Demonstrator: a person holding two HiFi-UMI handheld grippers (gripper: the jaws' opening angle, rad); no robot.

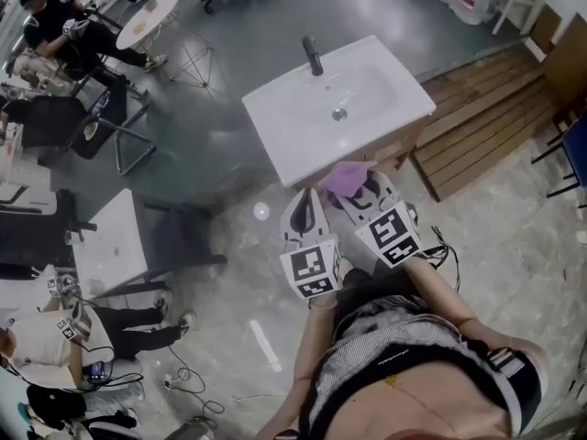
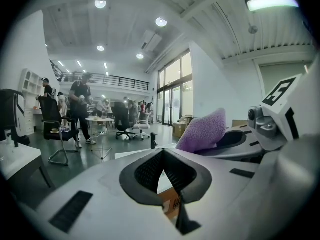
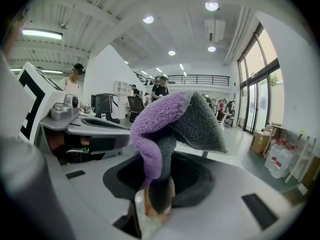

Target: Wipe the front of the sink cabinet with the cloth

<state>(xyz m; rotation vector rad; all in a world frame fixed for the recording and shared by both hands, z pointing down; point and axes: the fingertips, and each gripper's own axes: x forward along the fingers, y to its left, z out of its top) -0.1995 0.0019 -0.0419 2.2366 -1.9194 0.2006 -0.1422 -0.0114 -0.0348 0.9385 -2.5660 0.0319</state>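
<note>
From the head view, we hold the left gripper (image 1: 307, 216) and right gripper (image 1: 365, 191) just in front of the sink cabinet (image 1: 275, 140), with the purple cloth (image 1: 346, 179) at its front edge. In the left gripper view, our jaws are pressed together with nothing between them. In the right gripper view, our jaws pinch the cloth (image 3: 167, 119), which bunches above them.

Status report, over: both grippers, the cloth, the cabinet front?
Left gripper shut, empty. Right gripper shut on purple fluffy cloth. Cloth held at white sink's front edge, above wooden cabinet front. Nothing seen blocking.
</note>
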